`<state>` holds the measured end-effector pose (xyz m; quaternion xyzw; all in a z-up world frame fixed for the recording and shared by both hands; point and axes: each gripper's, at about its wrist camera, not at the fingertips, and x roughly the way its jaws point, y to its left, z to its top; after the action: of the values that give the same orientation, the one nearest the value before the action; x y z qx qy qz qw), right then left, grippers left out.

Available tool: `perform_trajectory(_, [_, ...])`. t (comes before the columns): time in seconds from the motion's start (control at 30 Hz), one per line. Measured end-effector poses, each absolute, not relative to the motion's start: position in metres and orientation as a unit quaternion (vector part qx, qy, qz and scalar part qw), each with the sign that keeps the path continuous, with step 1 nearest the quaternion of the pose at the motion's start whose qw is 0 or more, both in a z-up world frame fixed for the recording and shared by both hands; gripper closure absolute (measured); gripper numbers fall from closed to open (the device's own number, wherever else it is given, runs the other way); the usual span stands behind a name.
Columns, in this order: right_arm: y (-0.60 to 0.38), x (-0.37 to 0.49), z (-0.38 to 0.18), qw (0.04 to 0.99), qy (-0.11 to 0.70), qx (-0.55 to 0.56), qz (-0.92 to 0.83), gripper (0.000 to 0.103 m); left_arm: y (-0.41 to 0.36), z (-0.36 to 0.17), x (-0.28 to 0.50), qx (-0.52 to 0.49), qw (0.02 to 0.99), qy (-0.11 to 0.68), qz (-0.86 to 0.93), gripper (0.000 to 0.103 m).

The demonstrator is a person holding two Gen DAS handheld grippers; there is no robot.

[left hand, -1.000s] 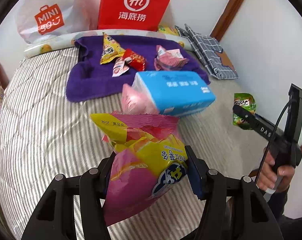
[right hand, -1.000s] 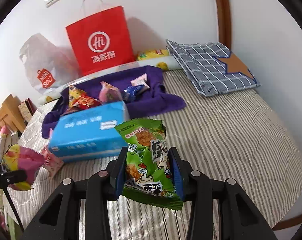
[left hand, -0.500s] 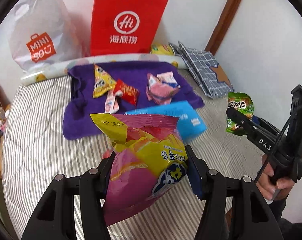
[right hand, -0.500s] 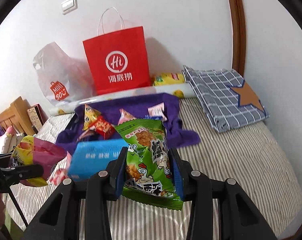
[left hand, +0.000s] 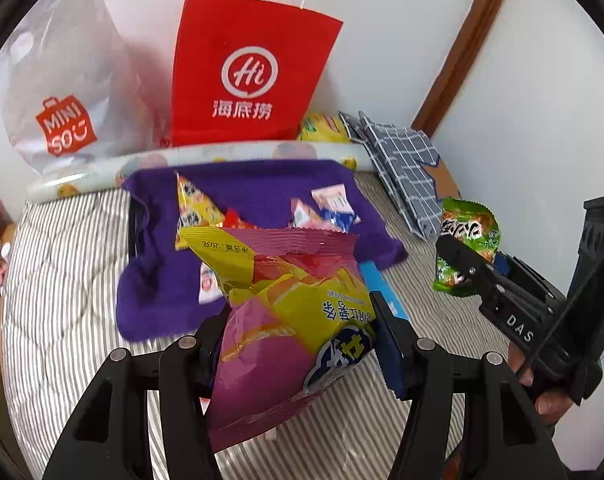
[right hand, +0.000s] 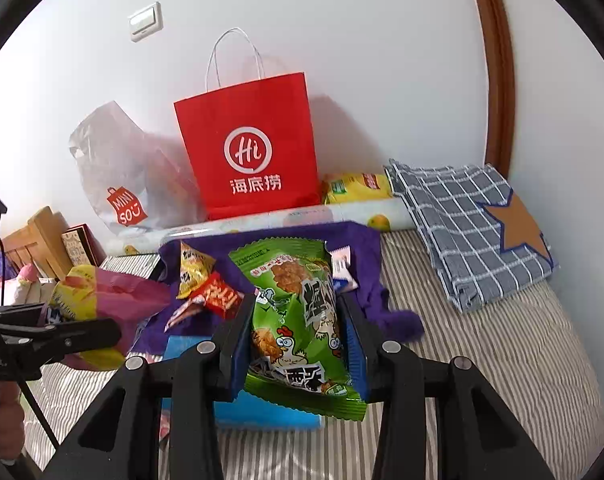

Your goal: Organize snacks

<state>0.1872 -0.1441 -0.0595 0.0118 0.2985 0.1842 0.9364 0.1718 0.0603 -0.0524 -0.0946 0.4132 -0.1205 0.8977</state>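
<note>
A striped bed [right hand: 502,344] against a white wall carries a purple towel [left hand: 257,188] near its far edge, small snack packets scattered on it; a red paper bag [right hand: 253,148] stands behind; the left gripper [left hand: 297,344] pinches a pink-and-yellow snack bag [left hand: 285,312] and the right gripper [right hand: 297,344] pinches a green chicken-print snack packet [right hand: 297,312], both held above the bed; the slick puffy bags could slip from their side-on grips, or burst if squeezed harder.

Light: bright, even daylight filled the room where I worked.
Shadows: the red paper bag [right hand: 253,148] threw a soft shadow rightward on the far wall [right hand: 362,40].
Blur: my left view looked slightly smeared; my right stayed crisp.
Distortion: the door frame [right hand: 498,68] bowed; corners fell black.
Glare: the plastic bag [left hand: 61,80] shone faintly.
</note>
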Motion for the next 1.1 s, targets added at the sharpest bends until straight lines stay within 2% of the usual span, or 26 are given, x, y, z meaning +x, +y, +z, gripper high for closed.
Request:
perform_trajectory(0.7, [-0.106, 0.29, -0.042, 0.941, 0.287, -0.023, 0.178, 0.065, 0.083, -0.035, 0.272, -0.072, 0.91, 0.393, -0.106, 0.043])
perform_trajectory(0.83, [-0.1, 0.304, -0.061, 0.94, 0.283, -0.018, 0.188, 0.065, 0.095, -0.051, 0.282, -0.079, 0.911, 0.391, -0.102, 0.043])
perform_trajectory(0.9, [-0.098, 0.313, -0.076, 0.939, 0.286, -0.013, 0.189, 0.065, 0.098, -0.066, 0.292, -0.071, 0.902, 0.416, -0.09, 0.043])
perform_trajectory(1.1, [-0.104, 0.336, -0.115, 0.927, 0.335, -0.008, 0.171, 0.065, 0.103, -0.081, 0.302, -0.068, 0.897, 0.43, -0.076, 0.043])
